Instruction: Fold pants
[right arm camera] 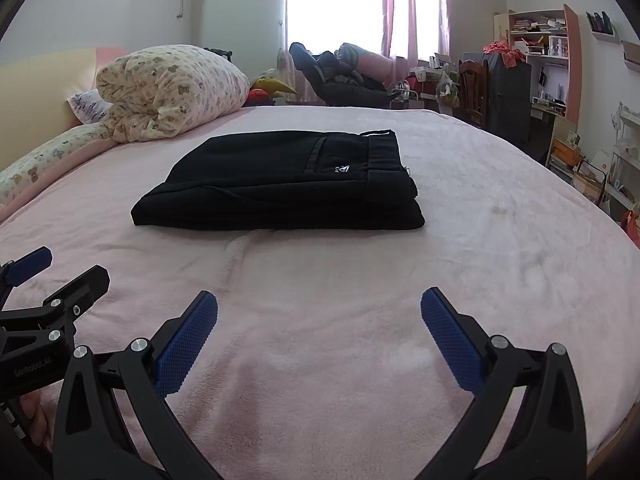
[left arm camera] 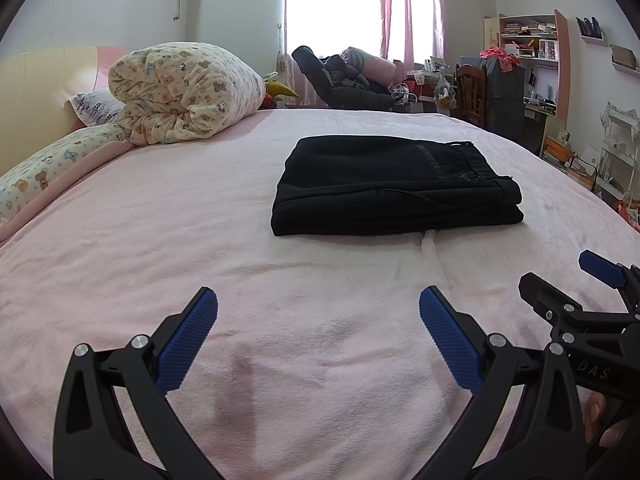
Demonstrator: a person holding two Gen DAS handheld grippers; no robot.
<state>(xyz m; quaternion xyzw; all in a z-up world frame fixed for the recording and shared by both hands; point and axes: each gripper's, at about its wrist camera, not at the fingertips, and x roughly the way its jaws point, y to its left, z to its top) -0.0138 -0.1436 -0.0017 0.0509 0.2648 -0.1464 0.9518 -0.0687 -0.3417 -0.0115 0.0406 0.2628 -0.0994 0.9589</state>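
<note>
I find the pants (left arm camera: 394, 188) folded into a compact black stack, lying flat on the pink bed (left arm camera: 160, 240) around its middle, waistband end turned toward the right edge. A small white label shows on the top layer in the right wrist view (right arm camera: 342, 168).

My left hand-held gripper (left arm camera: 318, 312) hangs low over the bed's near edge, blue pads spread wide, nothing between them. The pants lie ahead of it and slightly to its right, well apart, with bare blanket between.

My right hand-held gripper (right arm camera: 319, 312) sits just beside the left one, also over the near edge, its fingers spread and empty. From it the pants (right arm camera: 280, 184) lie ahead and slightly to the left, again well apart. Neither tool touches the garment.

A shallow crease in the blanket (left arm camera: 430, 248) runs from the stack's near edge toward the grippers.

At the bed's far left corner rests a rolled bear-print quilt (left arm camera: 184, 92) (with a patterned pillow (left arm camera: 96, 106) tucked behind it), clear of the pants.
</note>
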